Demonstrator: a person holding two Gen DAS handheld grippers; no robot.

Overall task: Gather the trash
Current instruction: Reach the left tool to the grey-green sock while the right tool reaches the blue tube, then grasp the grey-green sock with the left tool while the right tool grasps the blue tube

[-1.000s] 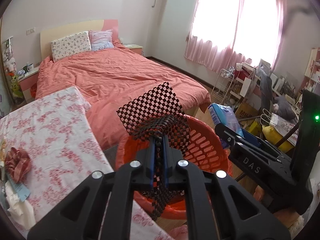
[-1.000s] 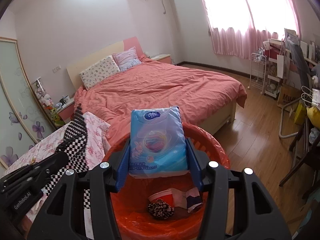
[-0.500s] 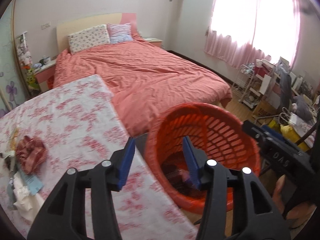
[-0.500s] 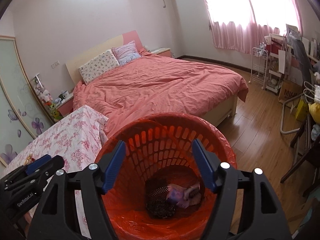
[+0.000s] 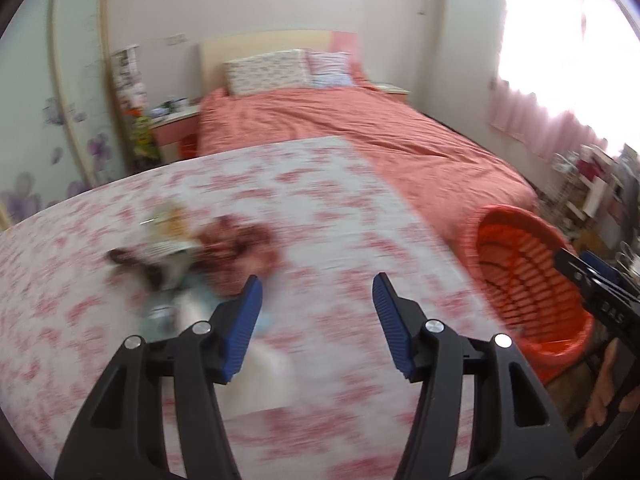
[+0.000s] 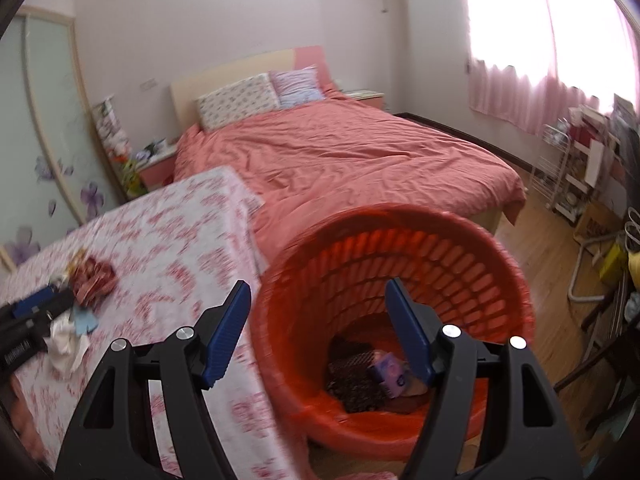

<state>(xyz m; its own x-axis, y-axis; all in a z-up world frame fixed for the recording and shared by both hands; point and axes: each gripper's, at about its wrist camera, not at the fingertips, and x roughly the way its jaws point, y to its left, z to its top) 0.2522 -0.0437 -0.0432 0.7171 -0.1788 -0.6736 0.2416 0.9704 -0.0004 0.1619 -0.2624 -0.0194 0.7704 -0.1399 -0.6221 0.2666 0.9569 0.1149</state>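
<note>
Orange slatted basket (image 6: pixel 400 280) beside the table, holding dark checkered scraps (image 6: pixel 352 380) and a purple packet (image 6: pixel 390 372), crumpled wrappers and tissue (image 6: pixel 66 344) heaped on the table (image 6: pixel 192 232)

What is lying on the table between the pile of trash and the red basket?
Only bare flowered tablecloth between the trash pile and the basket, clearest in the right wrist view.
</note>
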